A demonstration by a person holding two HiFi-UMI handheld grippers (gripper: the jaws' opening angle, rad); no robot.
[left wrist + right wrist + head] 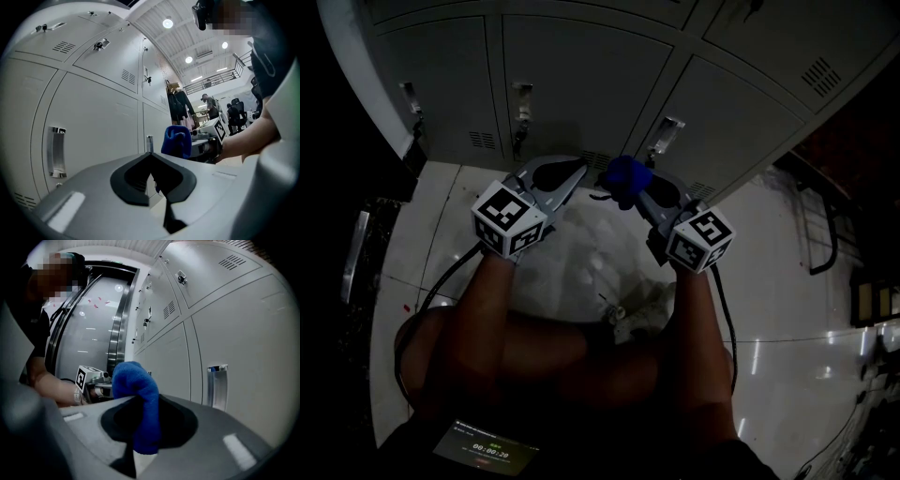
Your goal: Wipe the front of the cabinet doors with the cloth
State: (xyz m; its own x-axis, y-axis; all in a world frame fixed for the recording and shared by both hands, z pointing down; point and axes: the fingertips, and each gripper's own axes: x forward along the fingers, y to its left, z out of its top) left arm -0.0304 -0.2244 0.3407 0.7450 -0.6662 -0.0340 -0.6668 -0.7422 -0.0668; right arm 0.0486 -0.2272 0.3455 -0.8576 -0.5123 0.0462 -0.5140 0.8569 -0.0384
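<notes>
Head view: right tool [619, 187] clamps the blue cloth [628, 175], close to the cabinet doors [581, 75].
The bunched wad leads toward the doors, likely so fabric rather than metal meets them first. In the right gripper view its long axis runs up-down across the jaws. Left tool [579, 171] sits beside it, pinched together and empty.

Floor [787, 309] under me: pale glossy tiles, catching reflections. Overhead: ribbed white ceiling [197, 35], round lamps [168, 23] lit. Far off to my right: railed upper gallery [213, 78], dark garments [178, 101] hanging, people [206, 101] near chairs. To my left: tall steel door frame [117, 319], shiny panels.
</notes>
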